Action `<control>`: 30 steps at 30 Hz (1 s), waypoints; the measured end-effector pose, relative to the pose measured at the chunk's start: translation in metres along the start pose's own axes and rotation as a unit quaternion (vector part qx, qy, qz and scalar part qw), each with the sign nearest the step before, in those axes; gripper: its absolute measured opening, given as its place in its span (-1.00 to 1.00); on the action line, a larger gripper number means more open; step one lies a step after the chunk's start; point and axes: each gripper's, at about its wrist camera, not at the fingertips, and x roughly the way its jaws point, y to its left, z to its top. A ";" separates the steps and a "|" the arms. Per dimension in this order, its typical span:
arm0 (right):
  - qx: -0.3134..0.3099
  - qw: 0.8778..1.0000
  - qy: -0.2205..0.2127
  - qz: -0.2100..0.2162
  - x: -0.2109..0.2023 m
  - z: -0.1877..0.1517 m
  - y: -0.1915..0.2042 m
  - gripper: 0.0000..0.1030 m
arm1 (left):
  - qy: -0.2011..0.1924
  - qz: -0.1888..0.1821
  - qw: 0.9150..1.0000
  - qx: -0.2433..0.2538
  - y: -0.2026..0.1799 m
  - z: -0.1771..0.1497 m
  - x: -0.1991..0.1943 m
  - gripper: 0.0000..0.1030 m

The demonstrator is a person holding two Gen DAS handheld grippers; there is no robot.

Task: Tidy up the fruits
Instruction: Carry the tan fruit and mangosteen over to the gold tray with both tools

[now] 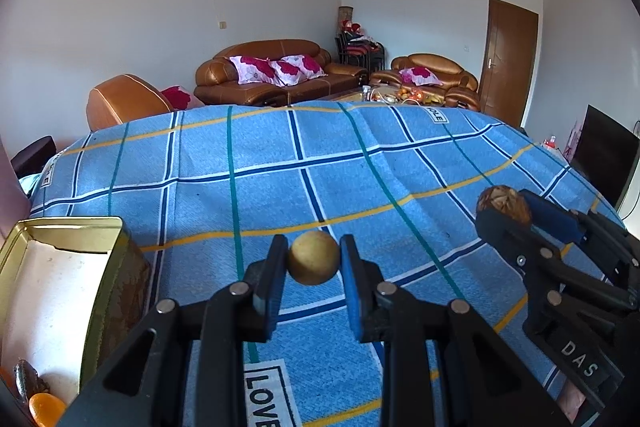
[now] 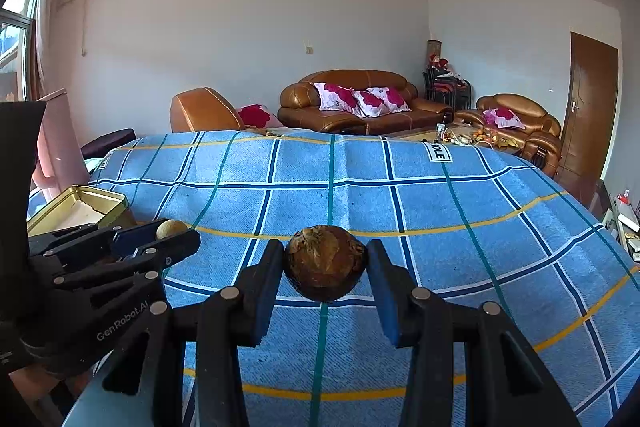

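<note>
A: What does the left wrist view give you?

B: The left tool (image 1: 314, 263) is clamped on a small round yellow fruit (image 1: 314, 258), both blue pads touching its sides, above the blue checked cloth (image 1: 280, 179) on the table. At the left edge stands a gold tin box (image 1: 60, 227) with a pale lining; an orange (image 1: 46, 407) and a dark lump I cannot identify lie in its near corner. Only this view looks that deep into the box.

A: And the right wrist view?

B: The right tool (image 2: 325, 263) grips a dark brown, rough-skinned round fruit (image 2: 325, 263), pinched between its pads. From here the box is just a rim at the far left, its contents hidden.

A: Do the tools see each other?

B: Yes. The left view catches the right tool from the side, the brown fruit poking out between its fingers. The right view shows the left tool low on the left, the yellow fruit peeking above its fingers, near the box.
</note>
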 end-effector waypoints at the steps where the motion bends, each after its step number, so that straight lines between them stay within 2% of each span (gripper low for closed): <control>1: -0.001 1.000 -0.002 0.000 -0.001 -0.001 0.000 -0.13 | -0.002 0.000 1.000 0.000 0.000 -0.001 -0.001 -0.46; 30: -0.008 0.999 -0.044 0.005 -0.028 -0.010 0.006 -0.13 | -0.049 0.012 0.999 0.012 -0.002 -0.011 -0.030 -0.46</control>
